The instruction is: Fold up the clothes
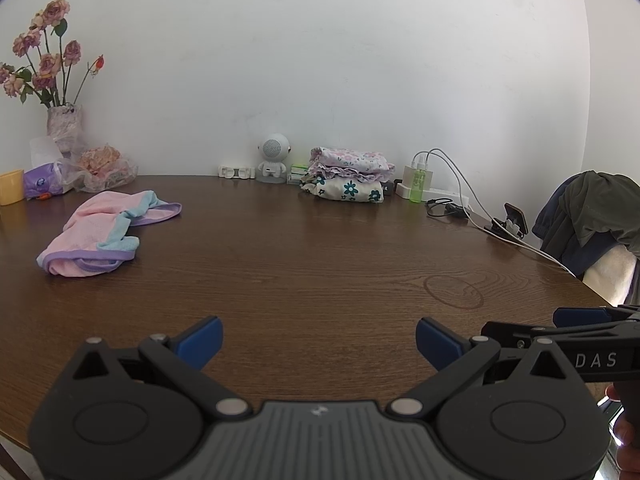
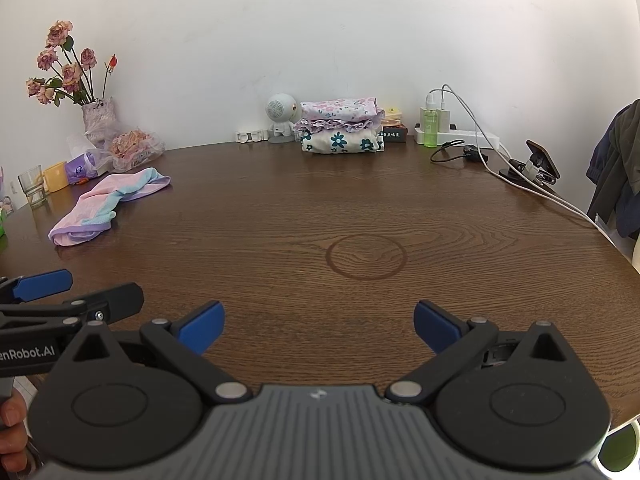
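Observation:
A crumpled pink garment (image 1: 102, 234) with light-blue and purple trim lies unfolded on the left side of the brown wooden table (image 1: 320, 248); the right wrist view shows this pink garment (image 2: 106, 204) too. A stack of folded floral clothes (image 1: 347, 174) (image 2: 340, 126) rests against the back wall. My left gripper (image 1: 319, 344) hovers open over the table's near edge, holding nothing. My right gripper (image 2: 319, 326) is open and empty as well, just right of the left one; its blue fingers (image 1: 580, 316) show at the left view's right edge.
A vase of dried roses (image 1: 60, 120), snack bags (image 1: 104, 168), a yellow cup (image 1: 11, 186) and a glass (image 2: 32, 186) crowd the back left. A white robot speaker (image 1: 274, 158), green bottle (image 1: 418, 184), power strip with cables (image 2: 476, 136) and a phone holder (image 2: 538, 164) stand at the back right. Dark clothing (image 1: 592, 220) drapes a chair.

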